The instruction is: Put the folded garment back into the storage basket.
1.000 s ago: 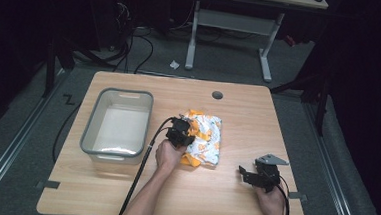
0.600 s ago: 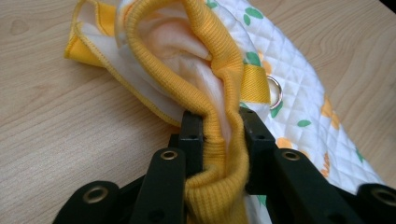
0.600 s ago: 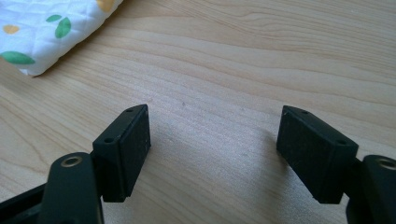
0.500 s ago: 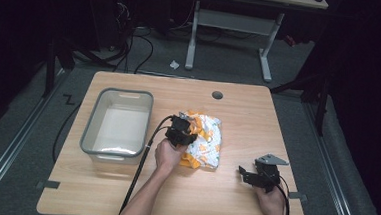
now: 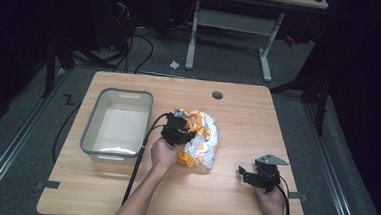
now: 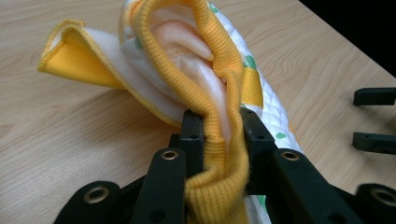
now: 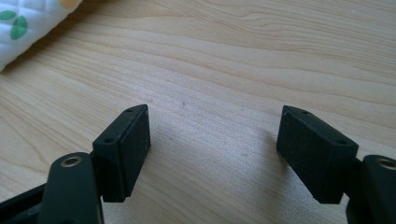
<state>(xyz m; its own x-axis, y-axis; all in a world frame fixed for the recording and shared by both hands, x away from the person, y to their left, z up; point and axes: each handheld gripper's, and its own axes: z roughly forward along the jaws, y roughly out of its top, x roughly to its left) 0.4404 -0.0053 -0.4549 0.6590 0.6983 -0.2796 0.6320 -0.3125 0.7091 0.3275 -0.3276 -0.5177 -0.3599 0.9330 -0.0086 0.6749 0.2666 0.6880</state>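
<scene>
The yellow and white cloth is grasped tightly at its ribbed edge by the left gripper, near the middle of the desk. The right gripper is held released by the desk's front right corner.

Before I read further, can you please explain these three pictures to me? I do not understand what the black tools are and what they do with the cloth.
A person sits at a wooden table with a two-jaw tool in each hand. The high view looks down from above; the other two pictures come from cameras riding on the tools. The left hand-held gripper is shut on the yellow ribbed edge of a small quilted garment, white with orange trim. The right hand-held gripper rests open on bare wood, holding nothing. A grey plastic bin stands left of the garment.
</scene>
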